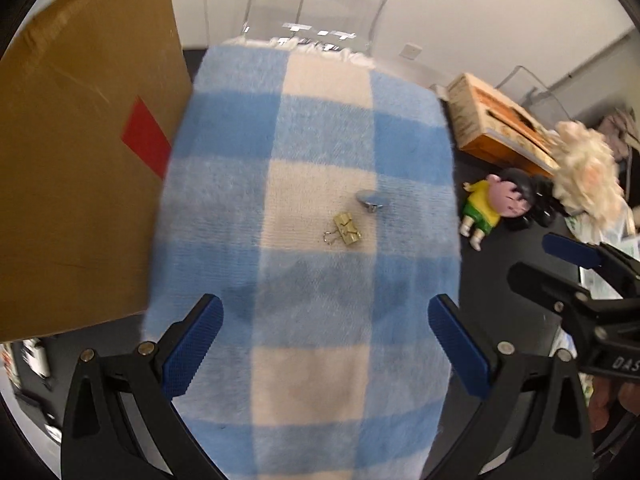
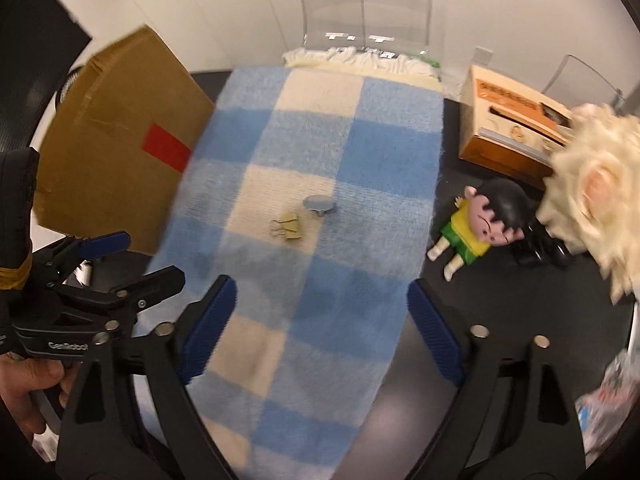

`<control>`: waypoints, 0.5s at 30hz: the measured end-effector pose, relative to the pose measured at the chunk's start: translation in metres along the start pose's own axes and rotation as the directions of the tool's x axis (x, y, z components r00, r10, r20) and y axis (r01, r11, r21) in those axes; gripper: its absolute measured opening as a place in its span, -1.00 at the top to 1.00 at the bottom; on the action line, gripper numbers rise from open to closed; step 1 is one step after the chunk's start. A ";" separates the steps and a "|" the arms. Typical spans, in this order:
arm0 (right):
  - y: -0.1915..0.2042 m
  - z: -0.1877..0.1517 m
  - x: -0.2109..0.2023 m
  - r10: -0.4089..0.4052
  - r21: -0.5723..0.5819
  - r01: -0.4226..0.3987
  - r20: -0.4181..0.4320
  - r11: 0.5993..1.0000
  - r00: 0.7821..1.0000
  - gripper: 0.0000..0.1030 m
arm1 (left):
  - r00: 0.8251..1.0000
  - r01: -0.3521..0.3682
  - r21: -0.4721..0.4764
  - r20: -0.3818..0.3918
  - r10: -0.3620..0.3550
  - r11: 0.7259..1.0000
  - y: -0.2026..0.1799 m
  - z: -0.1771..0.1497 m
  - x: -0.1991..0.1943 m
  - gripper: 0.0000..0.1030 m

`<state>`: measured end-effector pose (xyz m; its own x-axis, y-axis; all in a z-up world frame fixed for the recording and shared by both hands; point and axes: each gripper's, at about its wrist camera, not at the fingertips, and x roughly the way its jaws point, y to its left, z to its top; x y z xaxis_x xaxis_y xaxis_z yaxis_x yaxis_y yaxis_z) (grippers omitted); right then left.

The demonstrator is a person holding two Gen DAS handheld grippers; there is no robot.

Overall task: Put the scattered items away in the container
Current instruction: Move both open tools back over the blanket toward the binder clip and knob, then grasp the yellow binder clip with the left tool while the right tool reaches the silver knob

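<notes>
A gold binder clip point(image 1: 347, 229) point(image 2: 289, 226) and a small silver-blue round piece point(image 1: 372, 199) point(image 2: 319, 203) lie together on a blue and cream checked cloth point(image 1: 308, 300) point(image 2: 304, 280). A brown cardboard box point(image 1: 80, 168) point(image 2: 120, 160) with a red patch stands at the cloth's left edge. My left gripper point(image 1: 326, 344) hangs open above the near part of the cloth, holding nothing. My right gripper point(image 2: 322, 330) is open too, over the cloth's near right side, and is seen from the side point(image 1: 576, 268) in the left wrist view. The left gripper point(image 2: 120, 260) appears at the left of the right wrist view.
On the black table right of the cloth lie a doll in a yellow shirt point(image 1: 494, 206) point(image 2: 476, 224), a fluffy cream toy point(image 1: 584, 176) point(image 2: 596, 184), a dark object point(image 2: 540, 248) and an orange box point(image 1: 500, 128) point(image 2: 512, 132). A clear chair point(image 2: 366, 8) stands behind. A hand point(image 2: 24, 384) holds the left gripper.
</notes>
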<state>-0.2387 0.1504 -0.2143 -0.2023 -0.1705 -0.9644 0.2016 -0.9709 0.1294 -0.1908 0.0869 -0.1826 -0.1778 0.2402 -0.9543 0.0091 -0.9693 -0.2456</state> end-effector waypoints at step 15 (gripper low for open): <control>-0.001 0.057 0.164 0.100 -0.216 -0.126 -0.129 0.968 0.987 -0.11 | 0.997 0.061 -0.173 -0.027 -0.066 0.983 0.000 0.012 0.091 -0.22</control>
<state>-0.3269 0.1140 -0.3595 -0.0556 -0.2434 -0.9683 0.4273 -0.8823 0.1972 -0.2193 0.1083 -0.2675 -0.1517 0.3054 -0.9401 0.1680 -0.9293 -0.3290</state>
